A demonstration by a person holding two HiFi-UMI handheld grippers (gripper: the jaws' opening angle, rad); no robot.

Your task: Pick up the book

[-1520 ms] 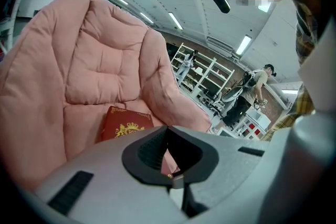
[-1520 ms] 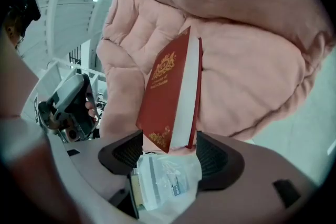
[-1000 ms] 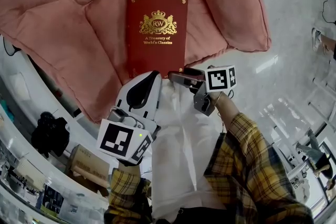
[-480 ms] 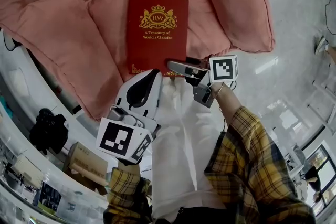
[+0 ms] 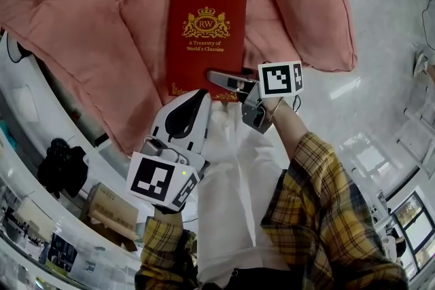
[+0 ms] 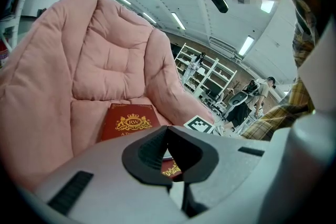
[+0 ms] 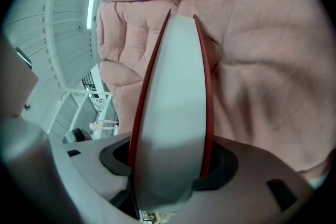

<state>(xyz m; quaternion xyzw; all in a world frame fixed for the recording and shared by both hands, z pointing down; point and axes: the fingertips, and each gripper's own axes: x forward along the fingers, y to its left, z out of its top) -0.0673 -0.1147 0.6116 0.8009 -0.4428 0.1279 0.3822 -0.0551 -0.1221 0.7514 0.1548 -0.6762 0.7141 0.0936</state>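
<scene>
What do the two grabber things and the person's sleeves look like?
The left gripper and the right gripper are rounded, whitish-grey plastic with black pads inside. Each carries a white cube with black square markers: the left cube and the right cube. The left sleeve and the right sleeve are yellow-and-dark plaid.

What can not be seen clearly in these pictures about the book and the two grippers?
- Head view: the right gripper shows one jaw lying on the book; the other jaw is hidden under it.
- Right gripper view: only the book's page edge shows; its title faces away.
- Left gripper view: the left gripper itself covers the book's lower part.
- Head view: the cushion is cut off by the top edge.
</scene>
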